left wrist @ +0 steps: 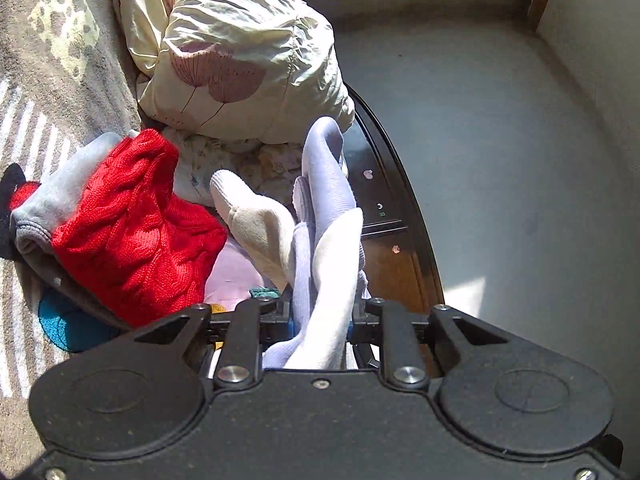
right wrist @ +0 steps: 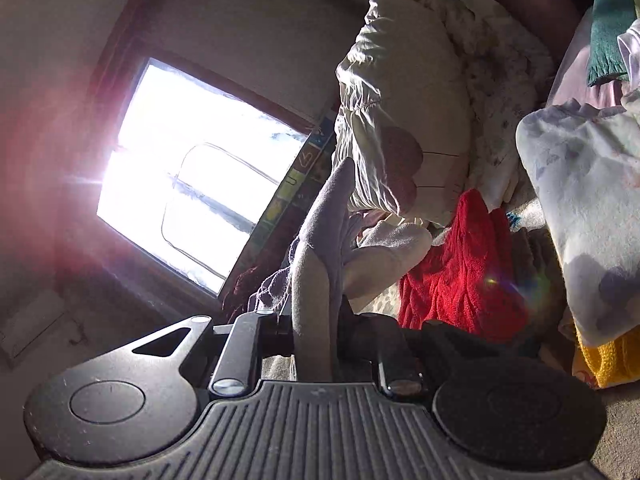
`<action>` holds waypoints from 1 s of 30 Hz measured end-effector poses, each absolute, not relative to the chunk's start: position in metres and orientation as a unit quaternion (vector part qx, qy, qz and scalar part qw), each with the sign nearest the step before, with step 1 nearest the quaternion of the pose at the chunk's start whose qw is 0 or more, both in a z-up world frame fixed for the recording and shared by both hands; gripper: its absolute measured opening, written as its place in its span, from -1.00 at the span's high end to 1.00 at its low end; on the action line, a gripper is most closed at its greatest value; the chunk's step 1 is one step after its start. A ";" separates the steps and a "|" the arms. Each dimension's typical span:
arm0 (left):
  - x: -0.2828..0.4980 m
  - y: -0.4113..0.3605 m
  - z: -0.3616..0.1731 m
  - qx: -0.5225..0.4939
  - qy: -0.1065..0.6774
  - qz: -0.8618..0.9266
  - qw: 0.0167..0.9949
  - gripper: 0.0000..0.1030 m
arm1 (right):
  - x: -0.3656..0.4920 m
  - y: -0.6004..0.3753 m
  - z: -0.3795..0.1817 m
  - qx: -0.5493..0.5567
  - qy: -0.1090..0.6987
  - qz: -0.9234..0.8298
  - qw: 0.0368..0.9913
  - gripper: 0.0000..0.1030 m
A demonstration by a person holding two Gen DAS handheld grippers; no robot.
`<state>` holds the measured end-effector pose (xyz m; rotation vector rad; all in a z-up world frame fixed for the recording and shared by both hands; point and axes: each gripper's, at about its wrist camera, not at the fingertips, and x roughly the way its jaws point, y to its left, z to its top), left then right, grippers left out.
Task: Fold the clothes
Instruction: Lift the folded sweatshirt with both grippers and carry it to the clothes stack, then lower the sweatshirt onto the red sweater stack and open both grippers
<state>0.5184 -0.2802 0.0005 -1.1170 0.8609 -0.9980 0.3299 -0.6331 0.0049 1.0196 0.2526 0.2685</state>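
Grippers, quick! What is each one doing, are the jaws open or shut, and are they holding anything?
Left gripper: jaws shut on the pale socks.
Right gripper: jaws shut on a sock.

A bedroom in somebody's home, by the look of it. A cream pillow (left wrist: 240, 60) printed with dandelion heads lies on a grey patterned blanket (left wrist: 60, 60), with a dark wooden bed frame (left wrist: 396, 208) alongside. Loose laundry lies heaped about, a red cable-knit sweater (left wrist: 132, 232) among it, and sun pours through a wood-framed window (right wrist: 192, 168).
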 end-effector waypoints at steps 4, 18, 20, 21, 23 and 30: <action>0.560 -0.302 -0.005 -0.500 0.382 -0.442 0.640 0.63 | 0.373 -0.654 0.007 0.476 0.115 0.117 0.864 0.61; 0.517 -0.241 -0.096 -0.440 0.433 -0.365 0.697 -0.36 | 0.380 -0.620 -0.027 0.287 0.195 -0.080 0.935 0.10; 0.493 -0.224 -0.087 -0.428 0.433 -0.370 0.702 -0.36 | 0.357 -0.610 -0.023 0.297 0.200 -0.067 0.931 0.09; 0.480 -0.216 -0.082 -0.420 0.432 -0.375 0.705 -0.36 | 0.345 -0.605 -0.021 0.303 0.204 -0.060 0.929 0.09; 0.452 -0.199 -0.071 -0.411 0.426 -0.376 0.712 -0.36 | 0.321 -0.588 -0.015 0.295 0.221 -0.058 0.928 0.08; 0.335 -0.151 -0.027 -0.333 0.398 -0.364 0.774 -0.42 | 0.233 -0.513 0.013 0.225 0.272 -0.086 0.932 0.06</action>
